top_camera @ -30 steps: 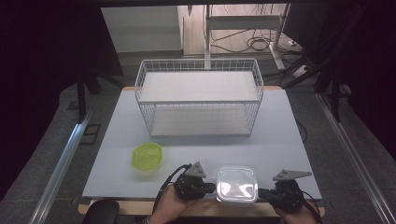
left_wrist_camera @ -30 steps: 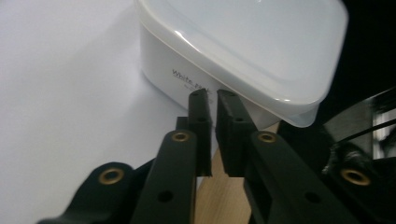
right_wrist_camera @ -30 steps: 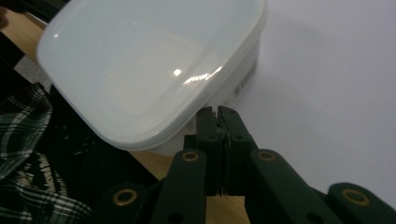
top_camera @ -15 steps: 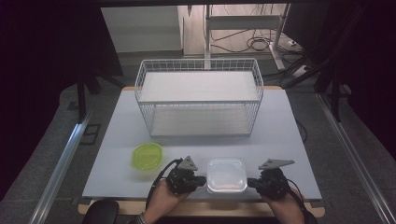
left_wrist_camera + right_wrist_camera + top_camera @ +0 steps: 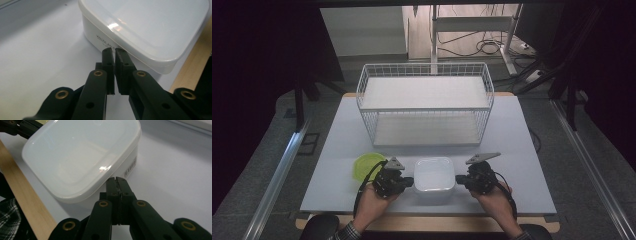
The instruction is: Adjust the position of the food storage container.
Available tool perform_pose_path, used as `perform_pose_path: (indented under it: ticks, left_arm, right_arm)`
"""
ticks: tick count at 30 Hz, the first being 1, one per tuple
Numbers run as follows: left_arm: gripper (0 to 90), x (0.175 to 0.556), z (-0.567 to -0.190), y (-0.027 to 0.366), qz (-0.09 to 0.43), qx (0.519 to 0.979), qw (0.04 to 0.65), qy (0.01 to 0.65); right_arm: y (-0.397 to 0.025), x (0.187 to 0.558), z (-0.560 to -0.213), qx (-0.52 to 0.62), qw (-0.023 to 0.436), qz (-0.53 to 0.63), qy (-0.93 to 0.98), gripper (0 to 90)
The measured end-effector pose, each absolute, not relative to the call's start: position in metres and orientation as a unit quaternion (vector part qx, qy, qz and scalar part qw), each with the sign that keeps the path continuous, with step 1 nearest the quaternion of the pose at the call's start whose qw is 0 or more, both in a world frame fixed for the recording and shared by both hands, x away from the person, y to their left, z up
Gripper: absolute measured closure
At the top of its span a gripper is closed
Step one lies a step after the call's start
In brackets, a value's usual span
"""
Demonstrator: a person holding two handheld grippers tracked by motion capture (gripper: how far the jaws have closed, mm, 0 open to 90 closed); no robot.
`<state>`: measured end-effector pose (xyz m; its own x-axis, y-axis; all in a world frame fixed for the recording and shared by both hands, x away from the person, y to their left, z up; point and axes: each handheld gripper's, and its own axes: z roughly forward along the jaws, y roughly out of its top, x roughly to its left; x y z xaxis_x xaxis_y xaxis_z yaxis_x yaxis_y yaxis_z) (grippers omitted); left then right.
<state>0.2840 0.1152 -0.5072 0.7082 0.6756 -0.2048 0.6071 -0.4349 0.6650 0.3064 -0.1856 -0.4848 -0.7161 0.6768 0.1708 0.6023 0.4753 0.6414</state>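
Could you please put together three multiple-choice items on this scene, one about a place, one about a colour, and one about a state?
1. Where is the white lidded container?
A. Between the two grippers
B. Inside the wire basket
C. On the floor

2. What colour is the bowl beside the left gripper?
A. Red
B. Yellow-green
C. Blue

3. How are the right gripper's fingers?
A. Wide open
B. Around the lid
C. Pressed together

Answers: 1 A, it sits on the table between them; 2 B, per the high view; 3 C, no gap shows.

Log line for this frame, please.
white lidded container on table | left tool shut, at its left side | right tool shut, at right side
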Motion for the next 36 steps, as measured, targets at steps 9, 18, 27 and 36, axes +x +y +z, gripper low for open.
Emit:
perform_pose_path:
  ticks: [9, 18, 27, 36]
  left_arm:
    - [87.0, 0.285, -0.497, 0.129, 0.062, 0.838, 0.383, 0.384]
    - [89.4, 0.294, -0.487, 0.169, 0.112, 0.809, 0.371, 0.443]
    - [89.8, 0.296, -0.484, 0.198, 0.126, 0.793, 0.359, 0.476]
    - [88.6, 0.29, -0.483, 0.185, 0.117, 0.802, 0.381, 0.446]
  right_arm:
    - [-0.186, 0.311, -0.483, 0.369, 0.069, 0.355, 0.857, 85.5]
    - [-0.2, 0.31, -0.485, 0.375, 0.089, 0.359, 0.85, 80.4]
    - [-0.2, 0.308, -0.487, 0.367, 0.094, 0.355, 0.855, 78.8]
    - [-0.201, 0.309, -0.488, 0.368, 0.094, 0.353, 0.855, 77.1]
